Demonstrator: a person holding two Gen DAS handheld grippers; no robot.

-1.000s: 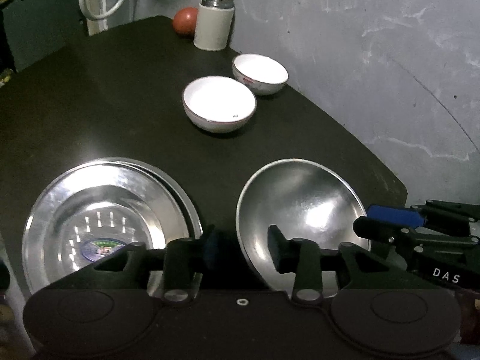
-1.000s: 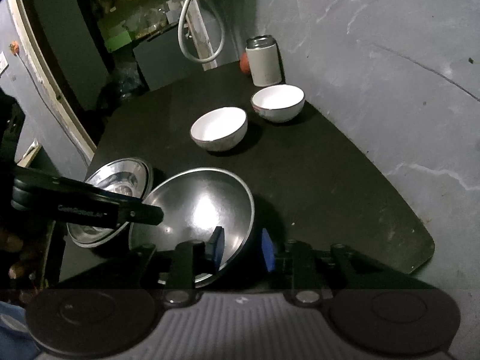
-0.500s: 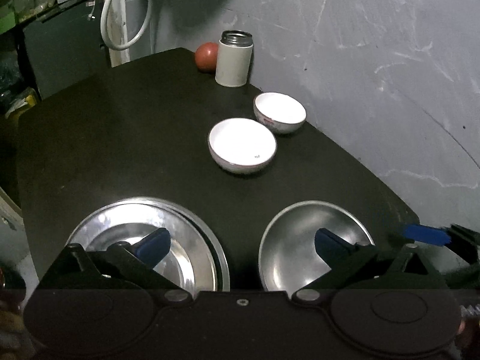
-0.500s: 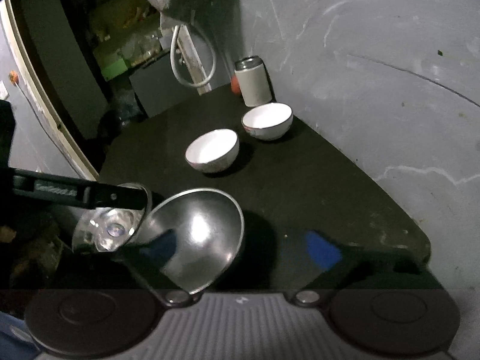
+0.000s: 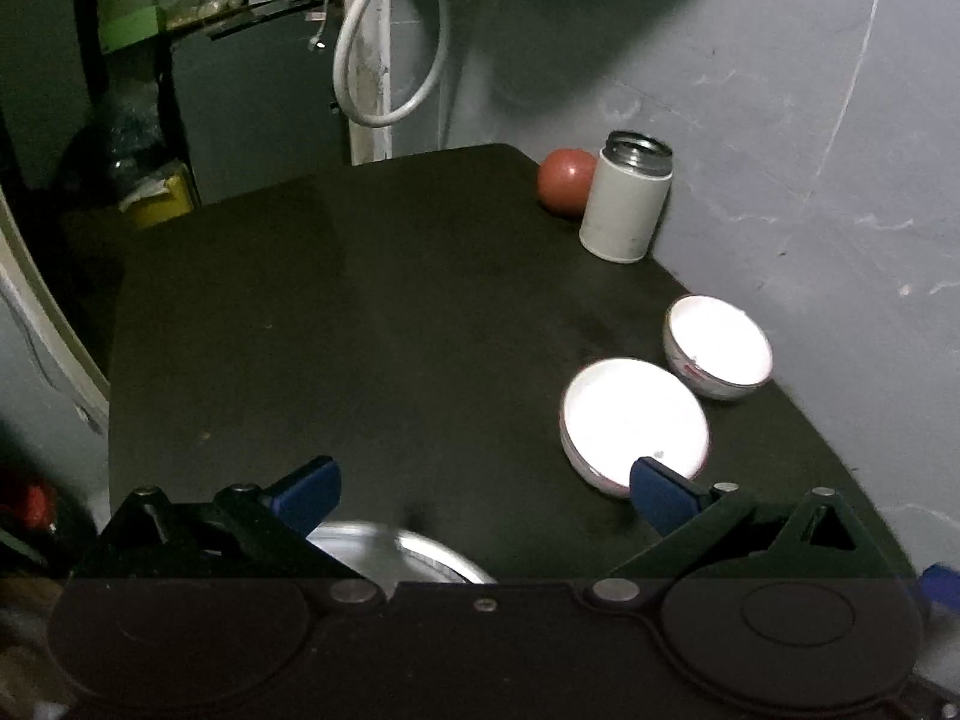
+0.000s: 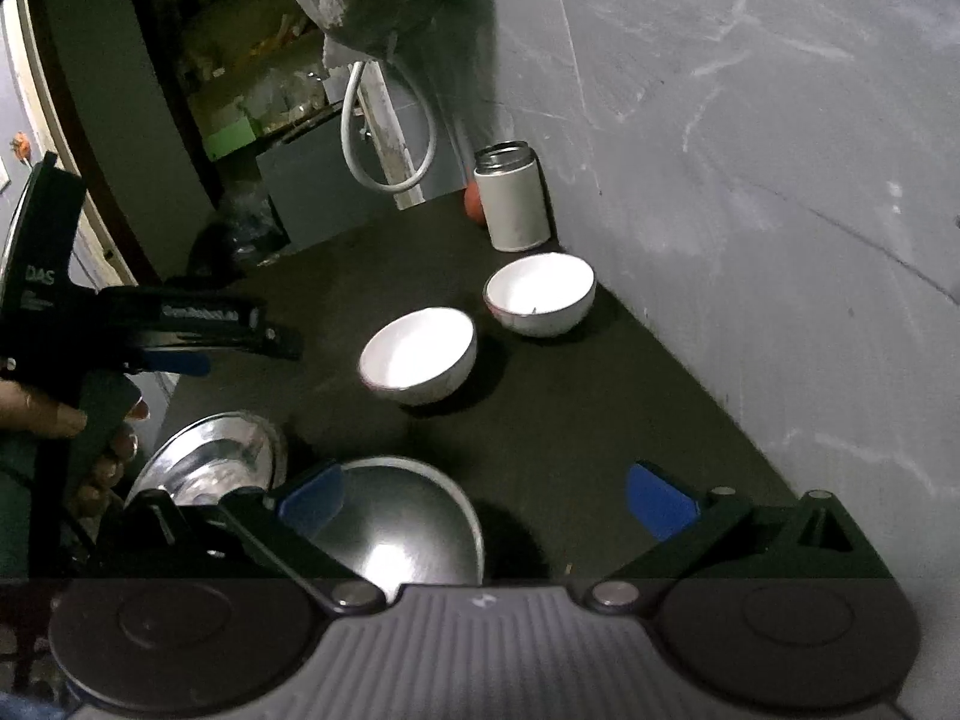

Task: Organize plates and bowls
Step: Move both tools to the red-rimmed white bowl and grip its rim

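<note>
The dark table (image 6: 600, 420) is carrying everything. The steel bowl (image 6: 402, 528) is sitting at its near edge, below the right gripper (image 6: 486, 498), whose jaws are gaping wide, gripping nothing. Beside it, the steel plates (image 6: 216, 462) are lying under the left gripper (image 5: 483, 492), jaws likewise spread and empty. Two white bowls (image 6: 420, 354) (image 6: 540, 294) are resting farther back, beyond both grippers, near the wall.

You're working in dim light on a dark table (image 5: 372, 324), with the two white bowls (image 5: 635, 417) blown out by glare, fisheye bending the edges, and slight blur on the steel plate (image 5: 396, 552).
</note>
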